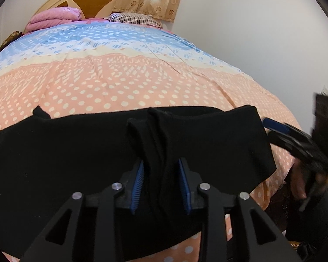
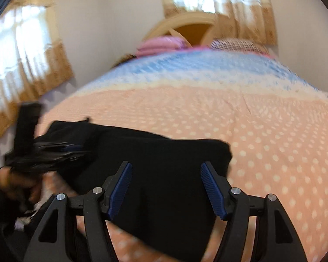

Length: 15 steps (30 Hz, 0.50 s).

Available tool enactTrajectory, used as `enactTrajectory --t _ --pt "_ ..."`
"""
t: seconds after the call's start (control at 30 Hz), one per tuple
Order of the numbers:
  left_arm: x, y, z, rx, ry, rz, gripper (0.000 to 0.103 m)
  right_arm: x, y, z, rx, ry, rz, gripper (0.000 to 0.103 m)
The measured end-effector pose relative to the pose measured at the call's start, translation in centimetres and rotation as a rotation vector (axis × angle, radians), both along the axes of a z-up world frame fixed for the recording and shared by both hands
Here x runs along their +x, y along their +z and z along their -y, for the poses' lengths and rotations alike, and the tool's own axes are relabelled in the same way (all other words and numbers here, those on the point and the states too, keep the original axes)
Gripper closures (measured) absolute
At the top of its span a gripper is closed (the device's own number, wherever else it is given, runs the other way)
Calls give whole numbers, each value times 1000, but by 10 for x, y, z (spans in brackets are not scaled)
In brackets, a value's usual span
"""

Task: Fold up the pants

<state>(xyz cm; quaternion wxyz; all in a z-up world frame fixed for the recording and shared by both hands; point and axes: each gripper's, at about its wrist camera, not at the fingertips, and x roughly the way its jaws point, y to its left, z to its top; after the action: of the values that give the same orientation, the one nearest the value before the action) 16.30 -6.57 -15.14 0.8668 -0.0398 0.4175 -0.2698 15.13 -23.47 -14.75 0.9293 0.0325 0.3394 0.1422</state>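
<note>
The black pants (image 1: 76, 152) lie across the bed (image 1: 120, 80), close to its near edge, on the peach dotted bedspread. They are already doubled into a wide band that runs along that edge, with a raised ridge of bunched cloth in the middle.

The left hand-held gripper (image 1: 161, 185) sits over that ridge. Its blue pads (image 1: 138, 185) stand a narrow way apart with the fold of cloth between them, and a sliver of gap shows on either side, so the pinch looks let go rather than tight. The right hand-held gripper (image 2: 166, 187) hangs wide above the band's right end, with nothing between its pads; in the left wrist view it shows blurred at the bed's right edge (image 1: 295, 137), the person's hand (image 1: 299, 187) behind it.

My reading: one fold has been laid down and released, and the hands are re-placing themselves for the next one. That next move calls for the left gripper to lift clear of the ridge without dragging it, then for both to take an end of the band, probably the right end near the bed's corner, pinching all layers together. The end then has to be carried over level, so the doubled cloth does not slide apart or slip off the near edge.
</note>
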Motion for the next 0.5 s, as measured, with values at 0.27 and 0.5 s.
enactTrajectory --t 0.27,0.5 --pt "-10 6 -17 -20 34 16 46 0 2 -3 32 -53 -20 36" --pt "-22 13 -49 -5 85 53 38 -31 2 -91 -10 270 17 36"
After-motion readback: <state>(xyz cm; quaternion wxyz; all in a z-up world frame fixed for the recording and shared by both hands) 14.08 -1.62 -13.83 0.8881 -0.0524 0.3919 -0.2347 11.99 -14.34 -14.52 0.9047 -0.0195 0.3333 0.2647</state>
